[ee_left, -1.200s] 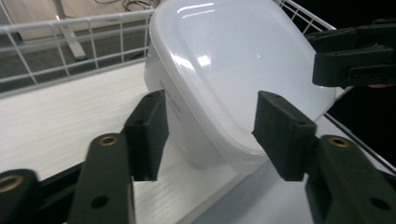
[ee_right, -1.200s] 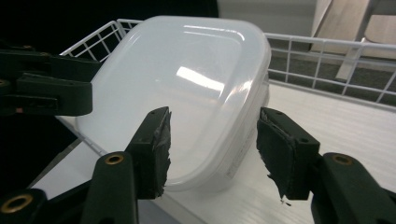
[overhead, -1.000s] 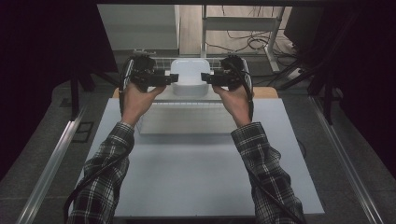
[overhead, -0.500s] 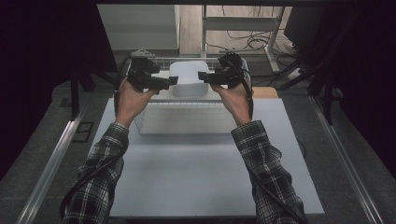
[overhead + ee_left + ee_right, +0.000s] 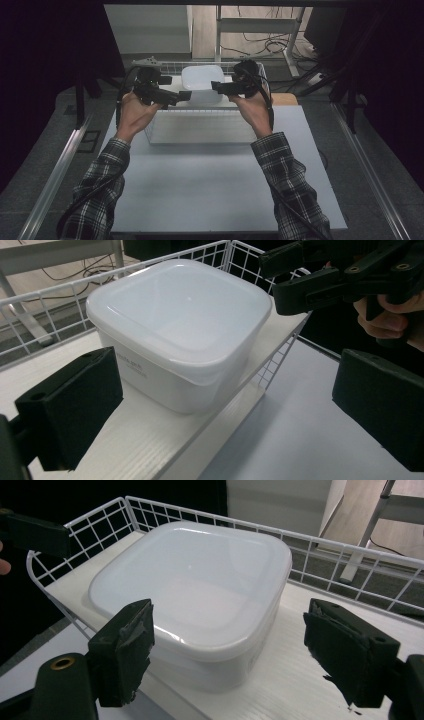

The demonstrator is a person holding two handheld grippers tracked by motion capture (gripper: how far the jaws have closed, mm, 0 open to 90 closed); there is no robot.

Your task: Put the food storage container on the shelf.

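A white square tub with a lid (image 5: 202,82) (image 5: 180,325) (image 5: 195,590) stands on a white shelf board (image 5: 145,440) (image 5: 300,680) ringed by a wire rail. My left gripper (image 5: 186,95) (image 5: 227,405) is at its left side and my right gripper (image 5: 216,88) (image 5: 235,652) at its right. Both sets of jaws have just been opening. The tub sits just ahead of each pair of pads, and no pad touches it. In the left gripper view the right gripper (image 5: 320,275) crosses the top right corner.
The white wire rack (image 5: 200,127) stands at the far end of a pale table (image 5: 215,190). Behind it lie floor cables and a metal frame leg (image 5: 218,35). Dark curtains flank both sides. Plaid sleeves (image 5: 290,185) reach over the near table.
Both grippers' jaws have spread wider and come off the tub's sides. The left gripper has dropped slightly toward me. The tub has stayed in place.
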